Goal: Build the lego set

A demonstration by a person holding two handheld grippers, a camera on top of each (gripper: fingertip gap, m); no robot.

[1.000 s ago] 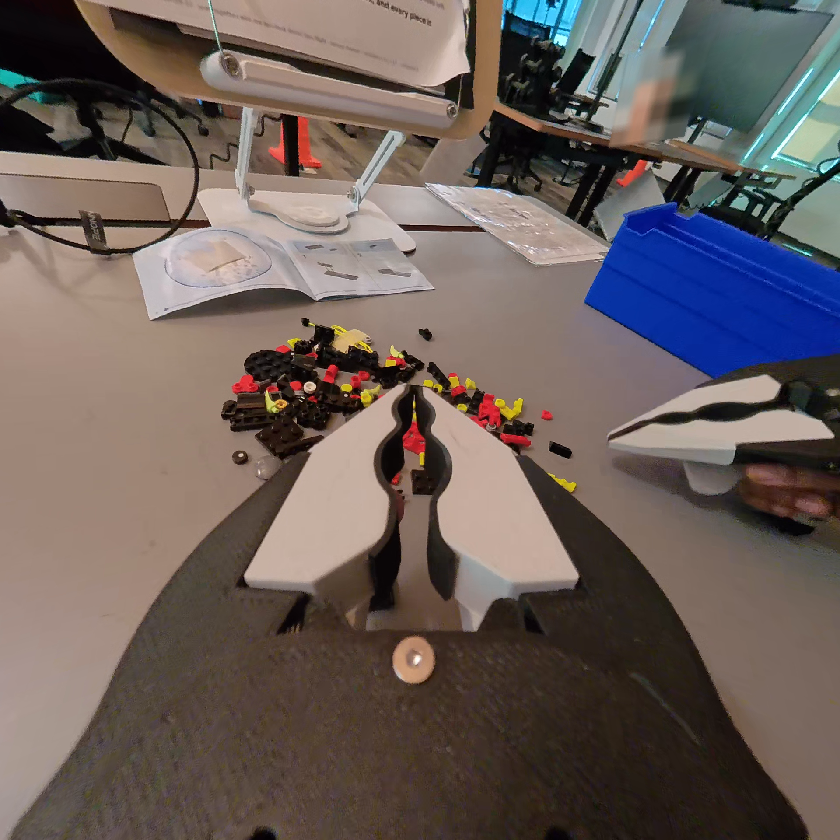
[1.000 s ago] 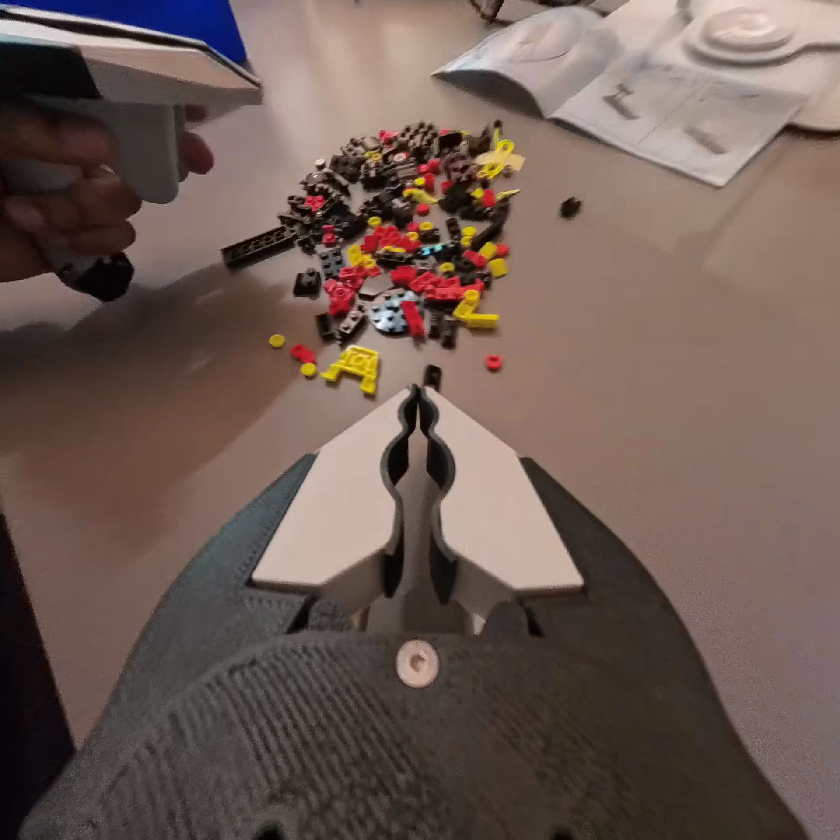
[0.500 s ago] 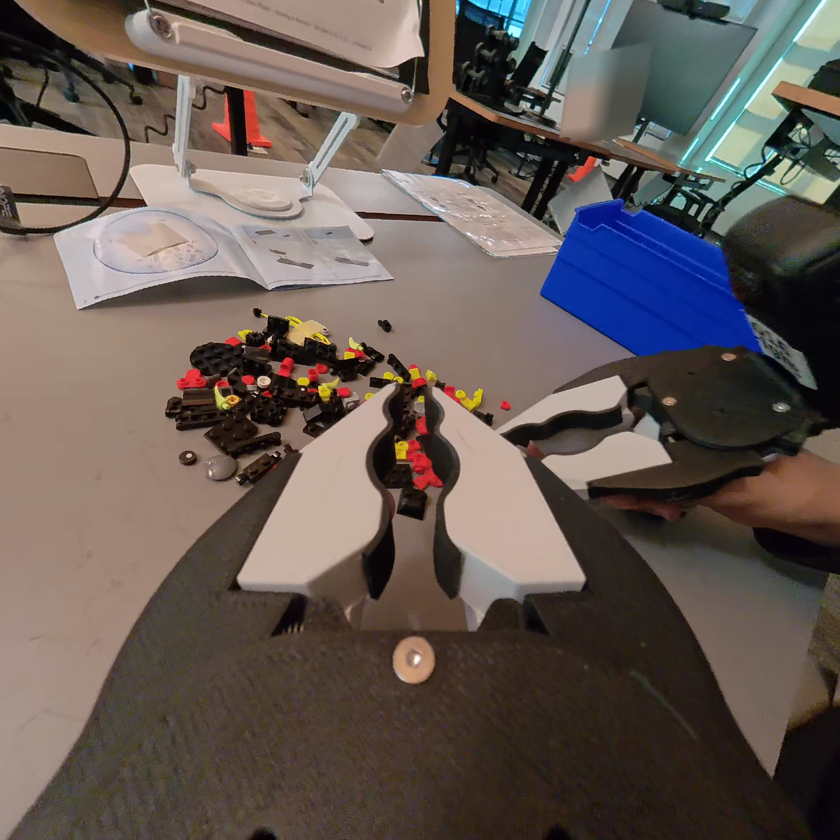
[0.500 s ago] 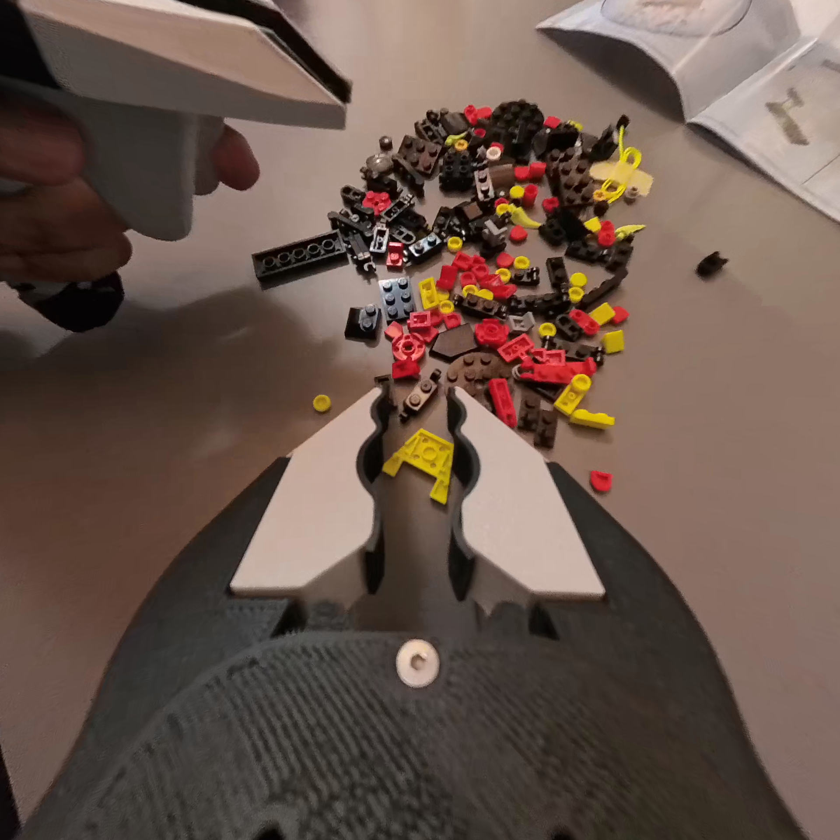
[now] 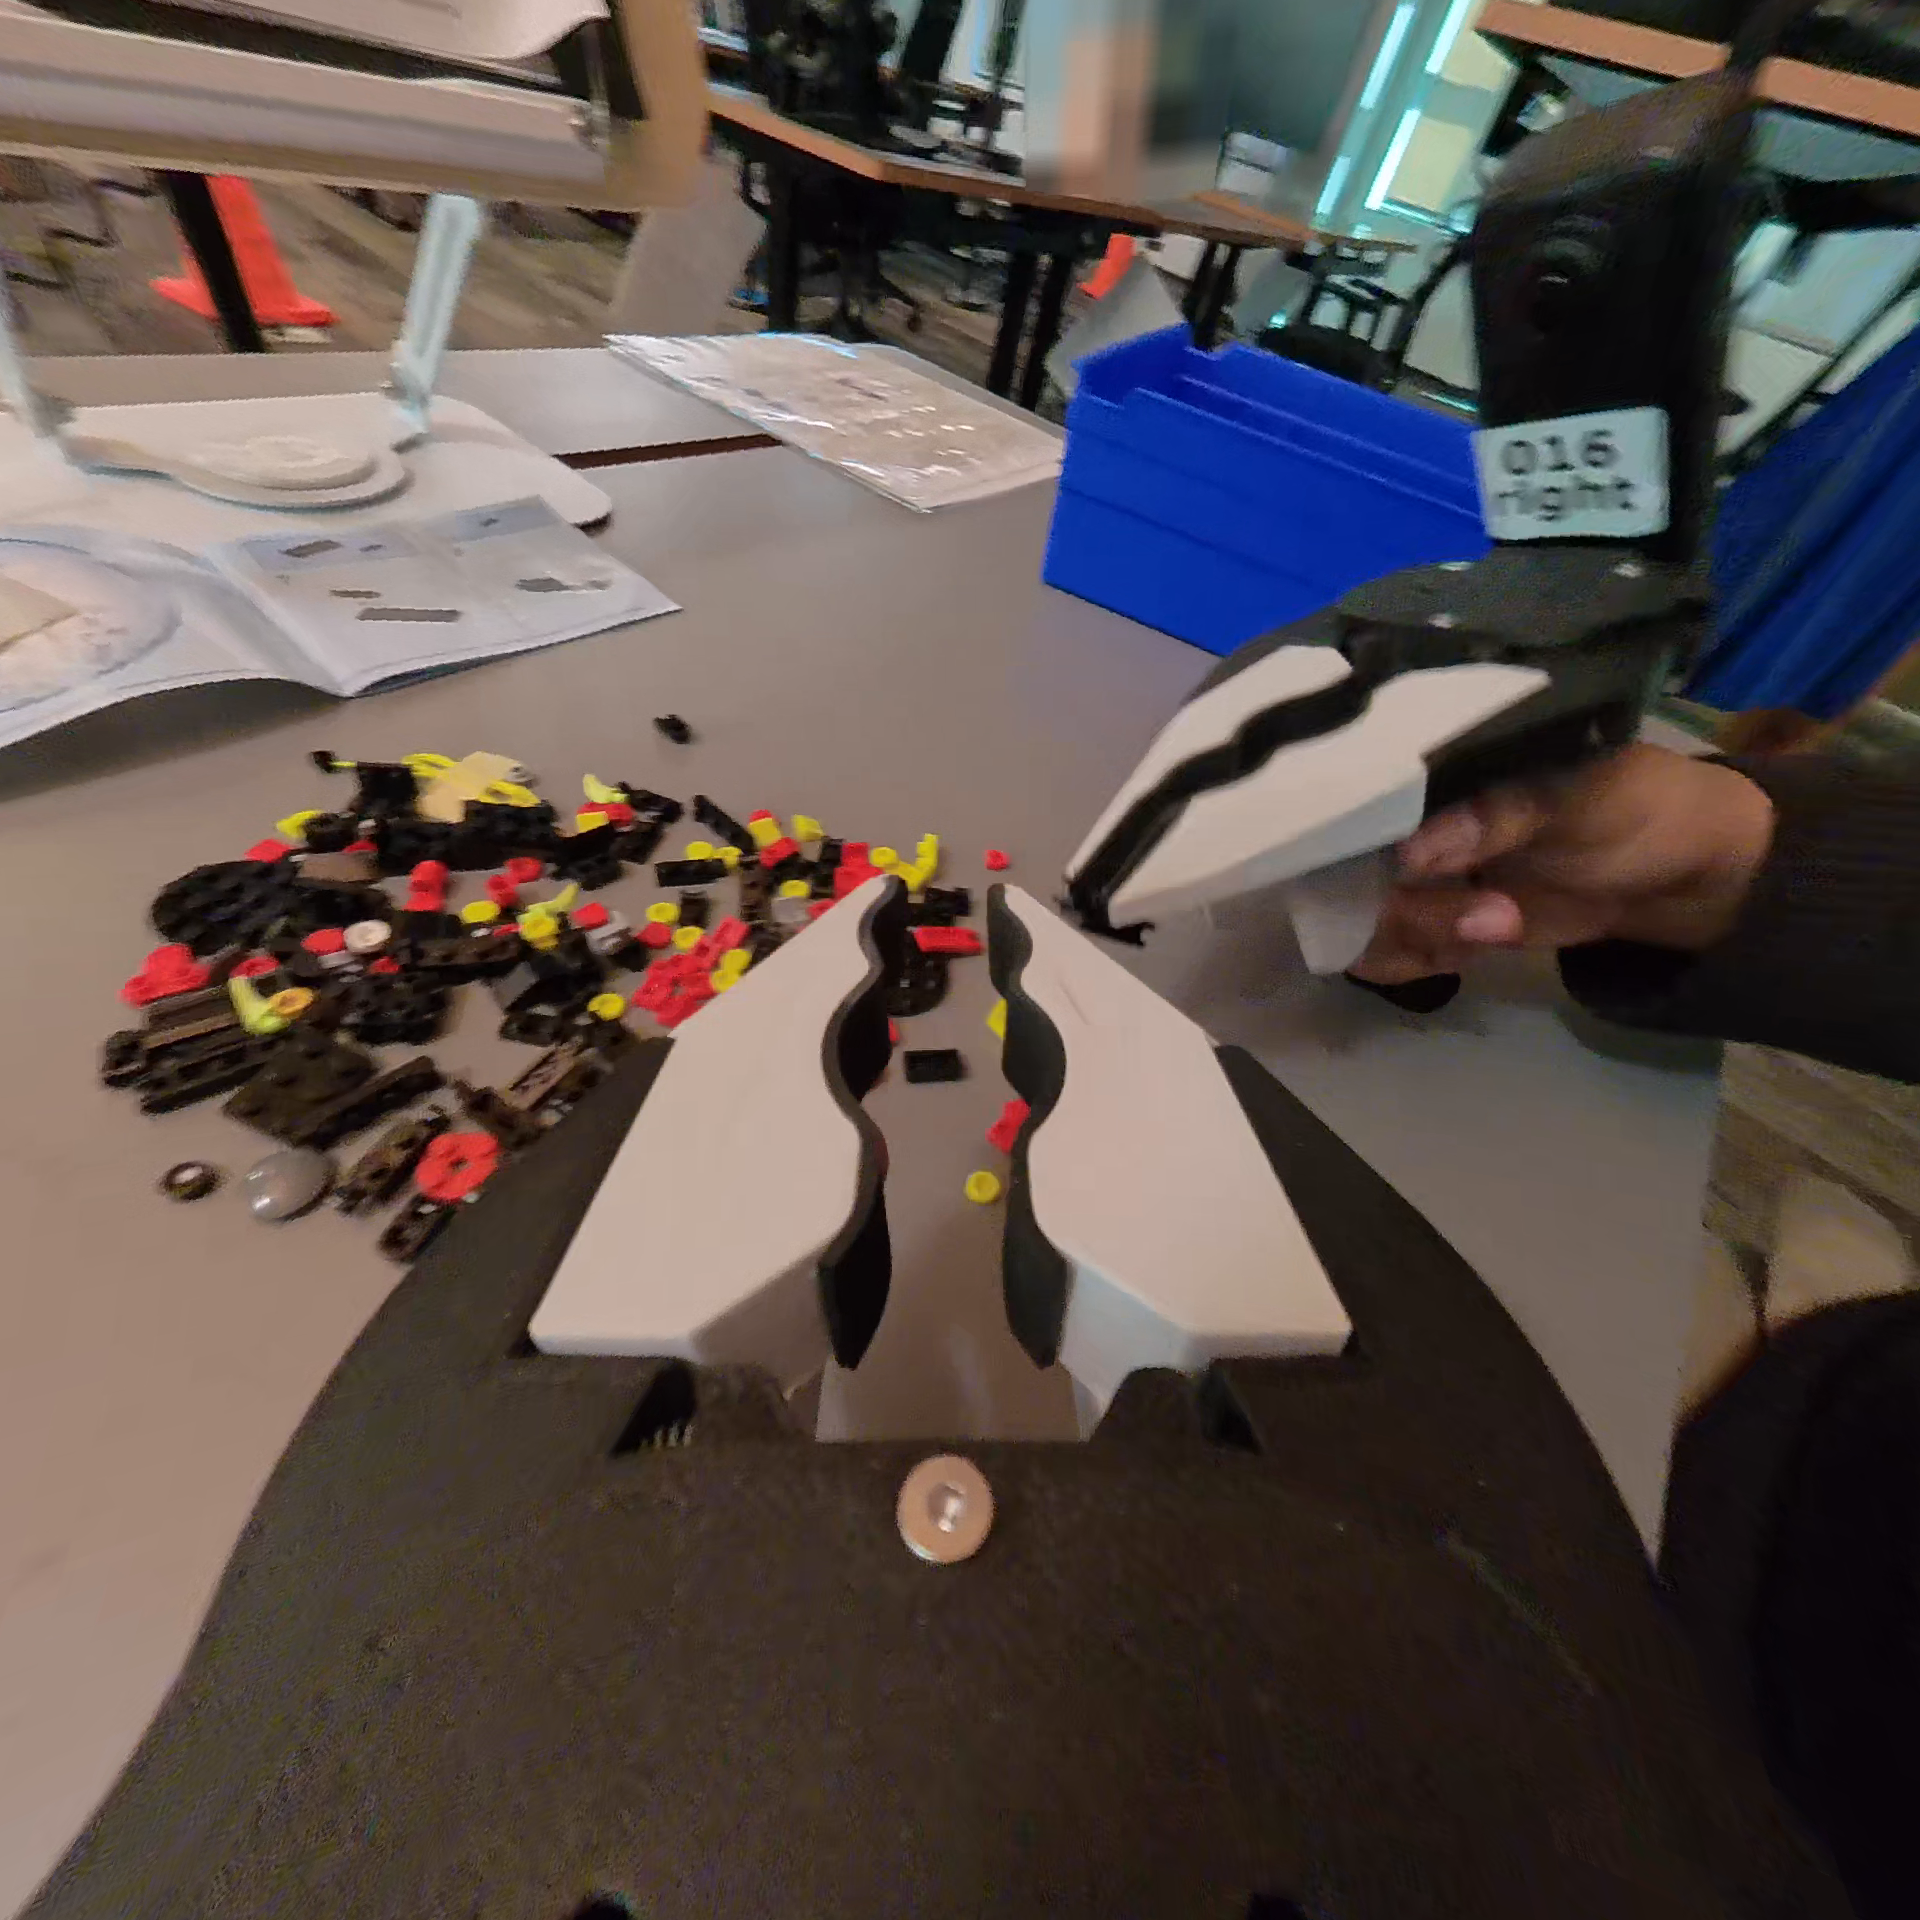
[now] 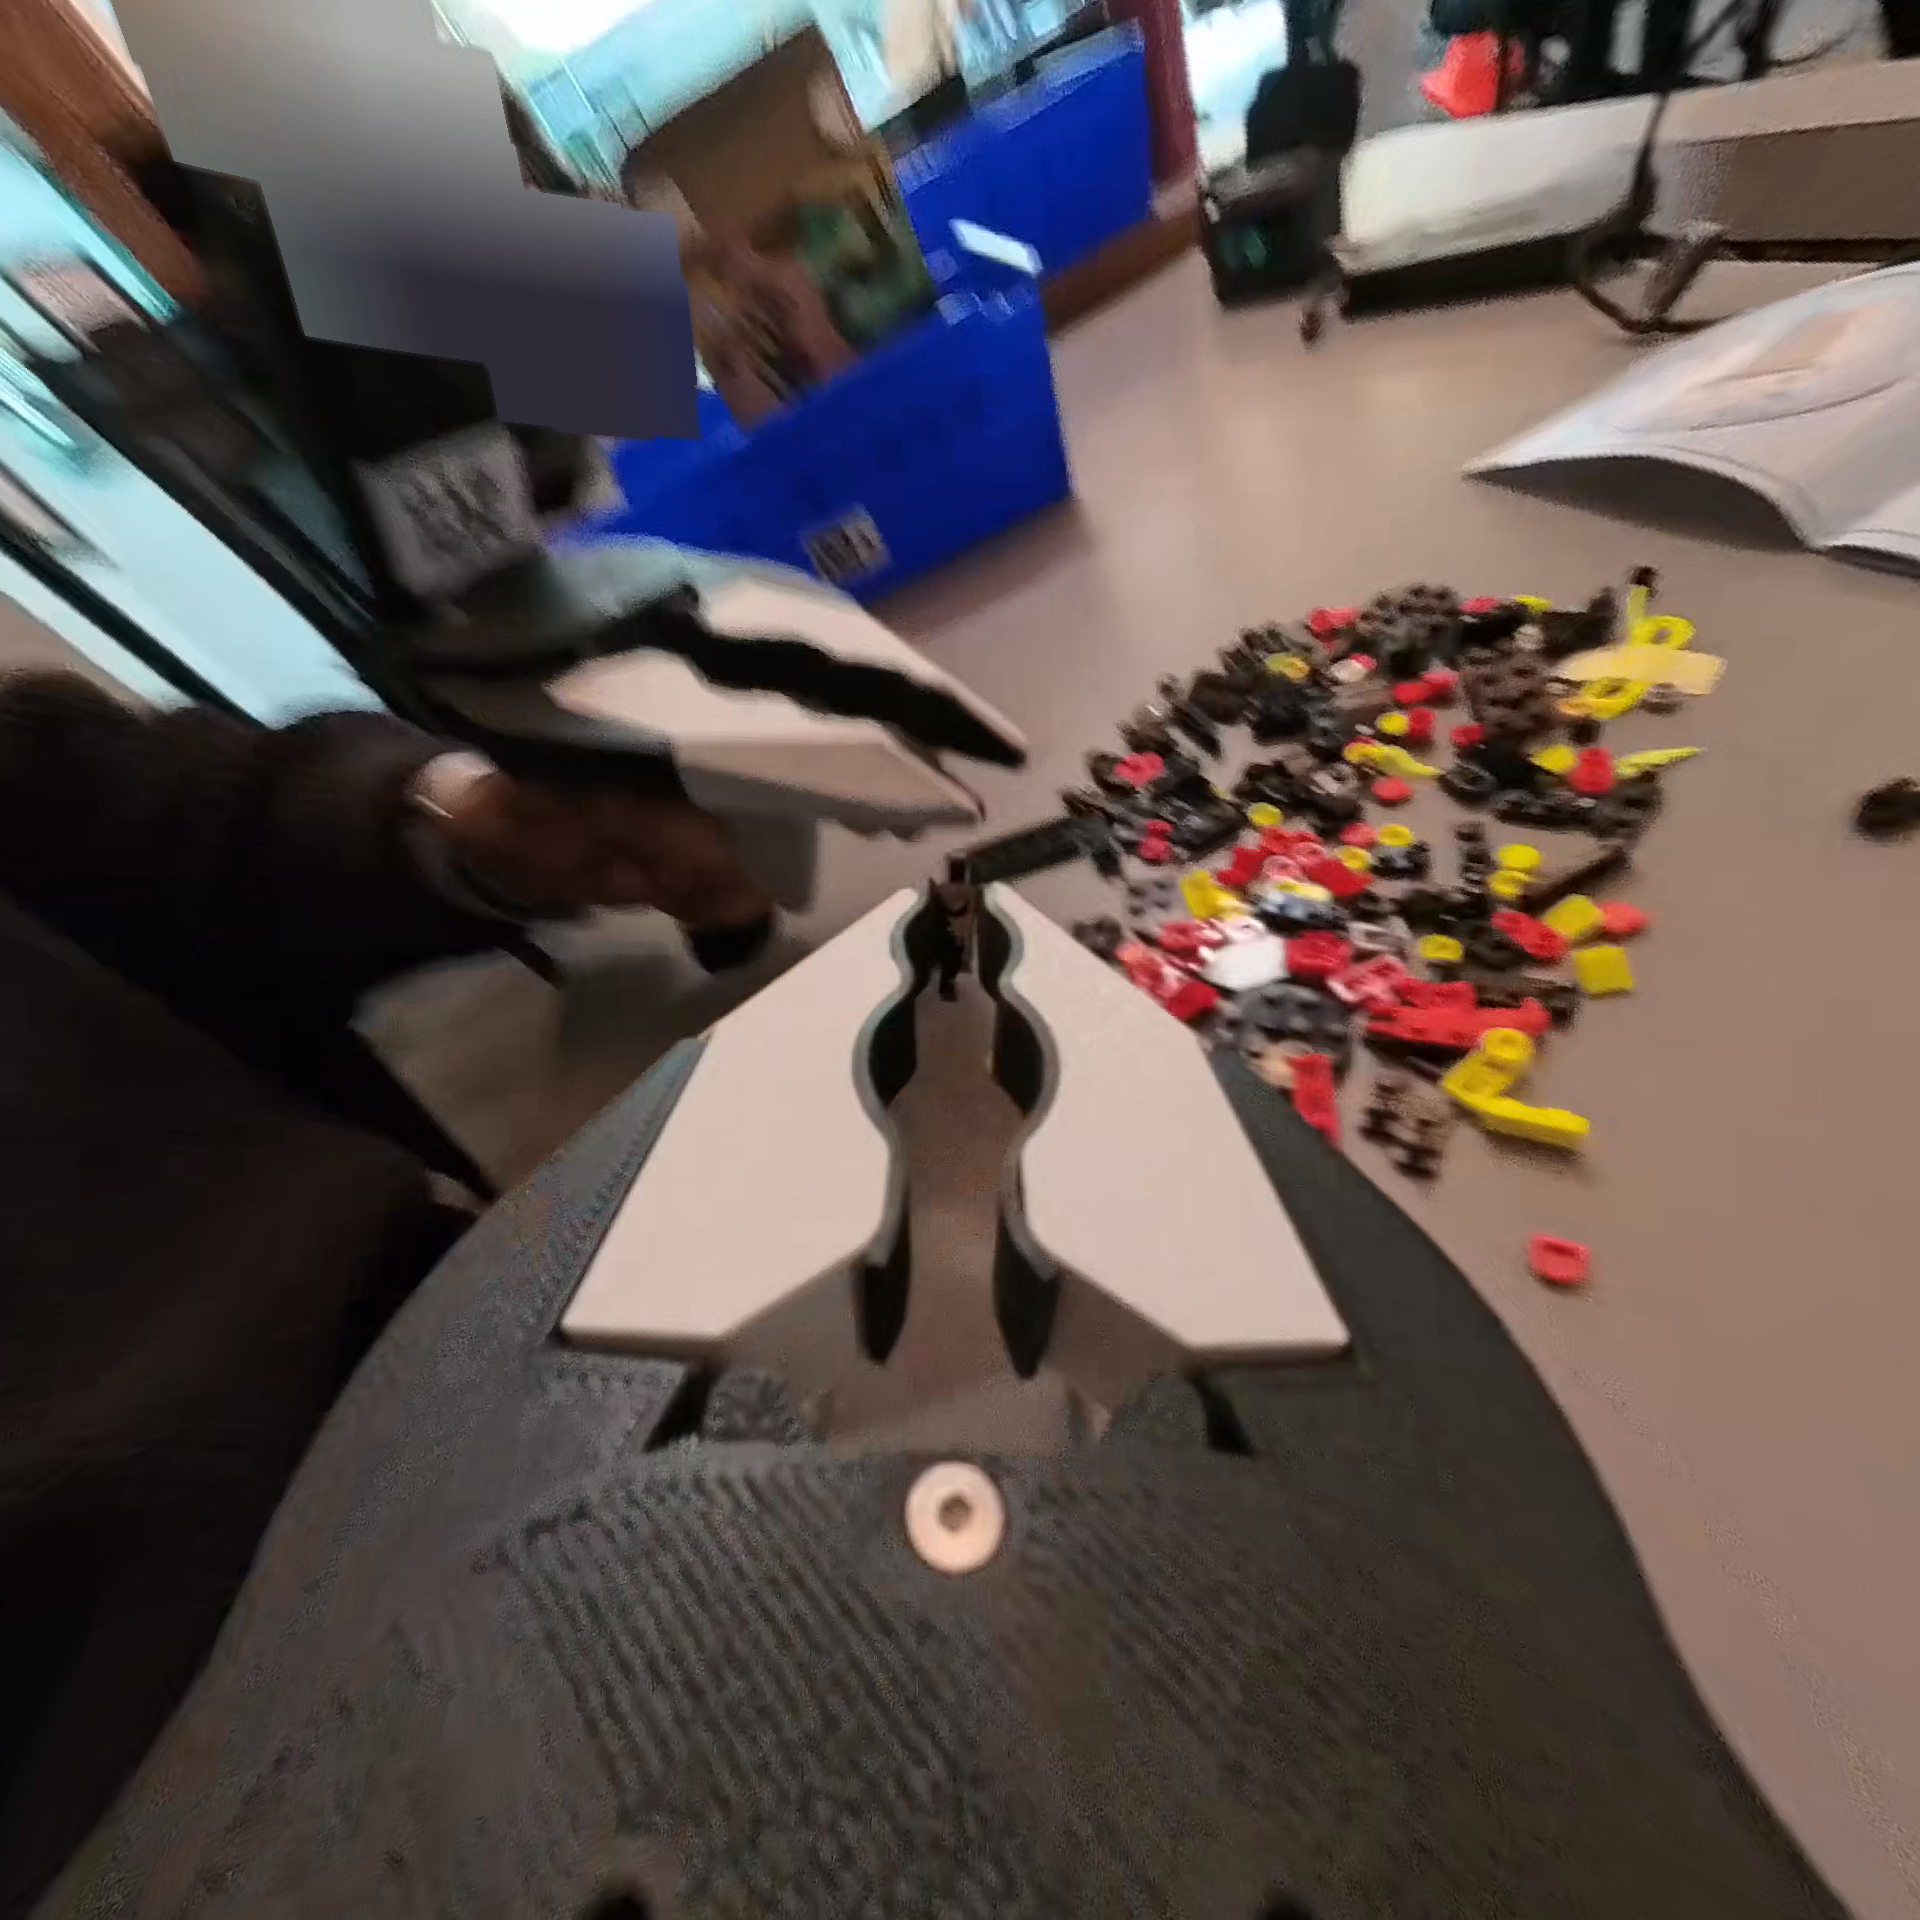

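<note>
A pile of small black, red and yellow lego pieces lies on the grey table; it also shows in the right wrist view. My left gripper is open and empty, low over the pile's right edge, with a few loose pieces showing between its fingers. My right gripper is shut on a small black lego piece and holds it off the table, left of the pile. In the left wrist view the right gripper is close to the right of my left fingertips. The left gripper shows just above the right one's tips.
An open instruction booklet lies behind the pile, with a white stand behind it. A blue bin stands at the back right, and a clear plastic bag lies beside it. A person's hand holds the right gripper.
My right gripper has closed on a small black piece, lifted it off the table and swung left toward the left gripper. My left gripper has opened wider and shifted to the pile's right edge.
</note>
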